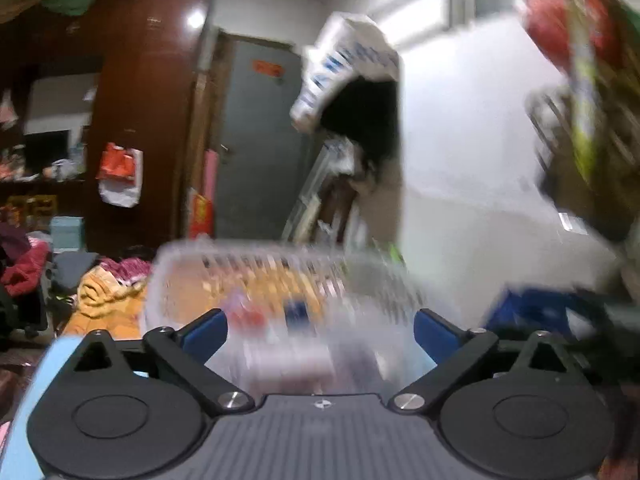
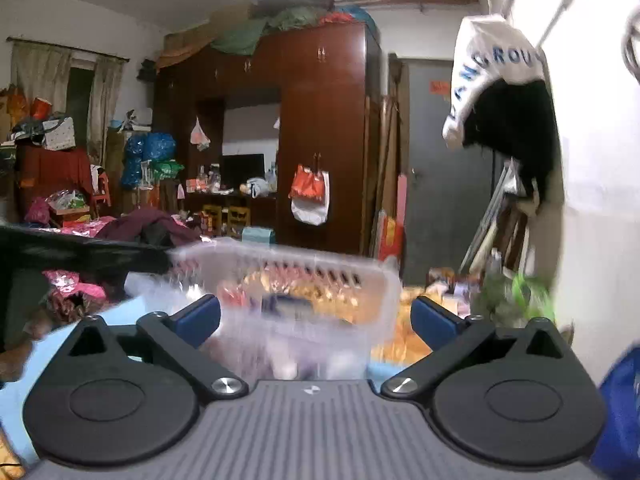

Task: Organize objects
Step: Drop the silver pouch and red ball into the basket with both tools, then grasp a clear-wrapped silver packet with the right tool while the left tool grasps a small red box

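A clear plastic basket [image 1: 256, 276] with slotted walls sits just ahead of my left gripper [image 1: 320, 330], blurred by motion. Small items lie inside it, among them a blue one [image 1: 295, 309] and a red one [image 1: 250, 316]; they are too blurred to name. The left gripper is open and empty, its blue pads [image 1: 206, 332] wide apart around the basket's near side. The same basket [image 2: 288, 276] shows in the right wrist view, ahead of my right gripper [image 2: 316, 320]. The right gripper is open and empty, its pads [image 2: 434, 320] wide apart.
A light blue surface [image 2: 124, 312] lies under the basket. A blue box [image 1: 532, 308] stands to the right by the white wall [image 1: 472, 140]. Orange and red clothes [image 1: 108, 300] lie behind. A brown wardrobe [image 2: 320, 128] and a grey door [image 2: 444, 184] stand at the back.
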Demonstrator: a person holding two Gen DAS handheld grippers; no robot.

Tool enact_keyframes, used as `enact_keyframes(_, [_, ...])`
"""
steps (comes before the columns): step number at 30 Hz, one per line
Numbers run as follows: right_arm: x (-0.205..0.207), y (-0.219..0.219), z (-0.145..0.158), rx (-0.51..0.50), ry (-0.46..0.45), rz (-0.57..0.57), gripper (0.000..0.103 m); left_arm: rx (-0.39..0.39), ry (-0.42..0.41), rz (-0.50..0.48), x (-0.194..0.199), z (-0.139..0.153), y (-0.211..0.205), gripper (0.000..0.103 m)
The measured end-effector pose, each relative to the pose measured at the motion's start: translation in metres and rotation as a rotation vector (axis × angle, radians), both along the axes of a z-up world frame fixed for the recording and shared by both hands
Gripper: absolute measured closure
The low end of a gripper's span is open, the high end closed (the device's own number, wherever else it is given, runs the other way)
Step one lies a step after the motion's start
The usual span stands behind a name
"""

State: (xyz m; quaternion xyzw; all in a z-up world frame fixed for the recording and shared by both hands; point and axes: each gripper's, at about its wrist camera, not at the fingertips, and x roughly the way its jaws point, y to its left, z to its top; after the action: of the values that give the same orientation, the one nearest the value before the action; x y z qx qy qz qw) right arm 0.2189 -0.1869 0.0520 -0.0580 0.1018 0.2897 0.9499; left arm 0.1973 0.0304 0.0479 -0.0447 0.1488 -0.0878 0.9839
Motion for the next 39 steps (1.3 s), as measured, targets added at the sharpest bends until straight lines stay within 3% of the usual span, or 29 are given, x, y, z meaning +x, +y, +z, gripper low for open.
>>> enact_keyframes(2, [0.009, 0.001, -0.024, -0.045, 0.105, -0.007, 0.000, 0.034, 0.044, -0.010, -0.004, -0.022, -0.007, 0.002])
enact_keyframes(6, [0.043, 0.007, -0.059, -0.077, 0.280, -0.054, 0.000, -0.001, 0.152, -0.012, 0.012, -0.052, -0.003, 0.007])
enact_keyframes(10, [0.056, 0.009, -0.071, -0.058, 0.334, -0.049, 0.000, 0.082, 0.172, 0.024, 0.018, -0.064, -0.012, 0.020])
enact_keyframes(12, [0.060, 0.009, -0.076, -0.071, 0.355, -0.059, 0.005, 0.104, 0.179, 0.023, 0.017, -0.070, -0.013, 0.033])
enact_keyframes(15, [0.061, 0.004, -0.076, -0.054, 0.358, -0.066, 0.010, 0.112, 0.171, 0.032, 0.019, -0.071, -0.013, 0.044])
enact_keyframes(19, [0.065, 0.007, -0.081, -0.069, 0.391, -0.045, 0.032, 0.130, 0.158, 0.023, 0.018, -0.068, -0.017, 0.055])
enact_keyframes(22, [0.064, 0.011, -0.081, -0.083, 0.393, -0.045, 0.033, 0.128, 0.150, 0.037, 0.019, -0.067, -0.020, 0.056])
enact_keyframes(23, [0.063, 0.011, -0.081, -0.086, 0.389, -0.047, 0.033, 0.123, 0.143, 0.038, 0.019, -0.066, -0.019, 0.063])
enact_keyframes(26, [0.062, 0.012, -0.079, -0.094, 0.377, -0.054, 0.033, 0.102, 0.109, 0.048, 0.015, -0.064, -0.015, 0.068])
enact_keyframes(34, [0.051, 0.009, -0.073, -0.054, 0.295, -0.059, 0.033, -0.108, 0.034, -0.015, 0.001, -0.065, 0.017, 0.069])
enact_keyframes(39, [0.050, 0.010, -0.072, -0.054, 0.278, -0.064, 0.033, -0.149, -0.013, -0.085, -0.006, -0.065, 0.020, 0.069])
